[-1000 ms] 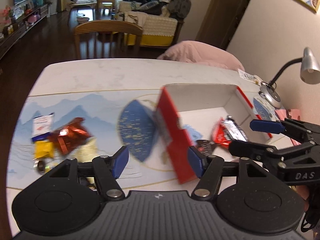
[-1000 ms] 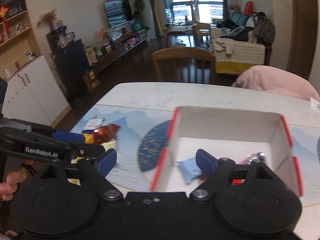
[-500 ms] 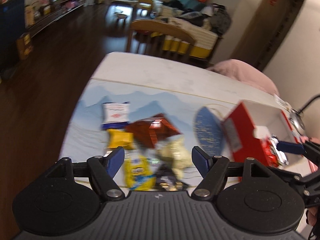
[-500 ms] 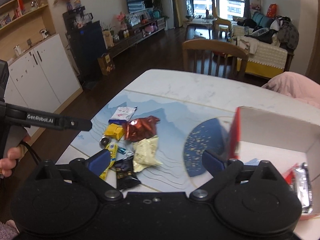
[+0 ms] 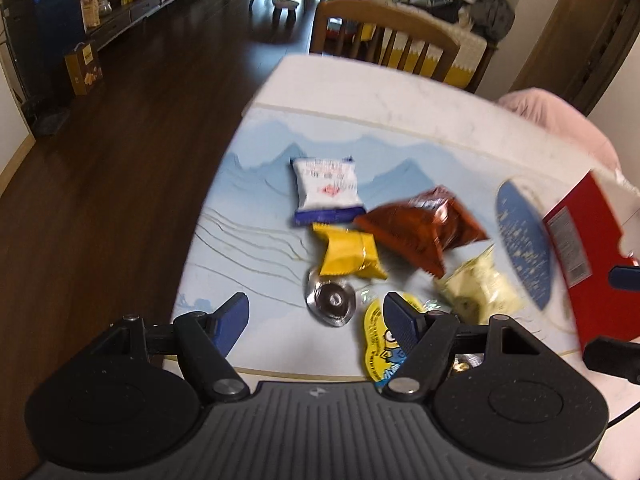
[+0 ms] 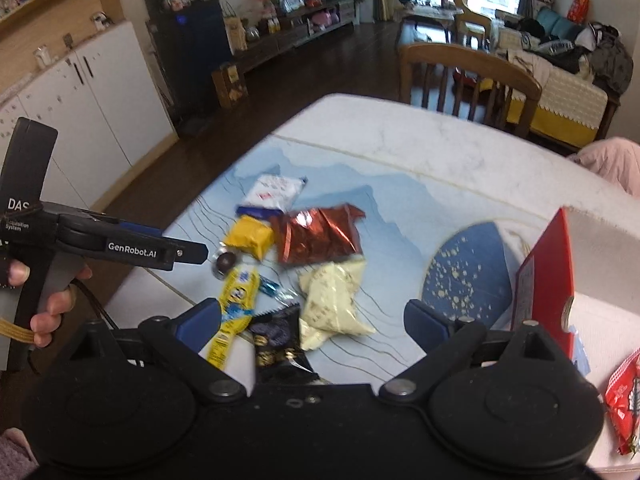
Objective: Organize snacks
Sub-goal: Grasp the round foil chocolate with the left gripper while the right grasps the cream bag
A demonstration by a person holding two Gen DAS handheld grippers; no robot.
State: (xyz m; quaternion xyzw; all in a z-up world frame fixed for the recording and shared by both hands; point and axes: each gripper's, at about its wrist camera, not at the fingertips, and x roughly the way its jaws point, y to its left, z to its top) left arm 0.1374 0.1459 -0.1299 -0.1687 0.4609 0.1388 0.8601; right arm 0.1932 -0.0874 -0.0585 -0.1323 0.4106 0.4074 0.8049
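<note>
The snacks [image 5: 400,248] lay in a small pile on the counter [image 5: 400,96], left of the red box [image 5: 580,248]. Both the left gripper [image 5: 316,312] and the right gripper [image 6: 312,320] hung above them, spread wide and empty. It looked best to choose one packet at the pile's edge, drop straight down, and squeeze gently.

Your snacks lie clustered flat: white packet [image 5: 326,190] at 12 o'clock, red-brown bag [image 5: 420,226] at 3, yellow pack [image 5: 350,256] central, cream bag [image 5: 478,290] at 5.
</note>
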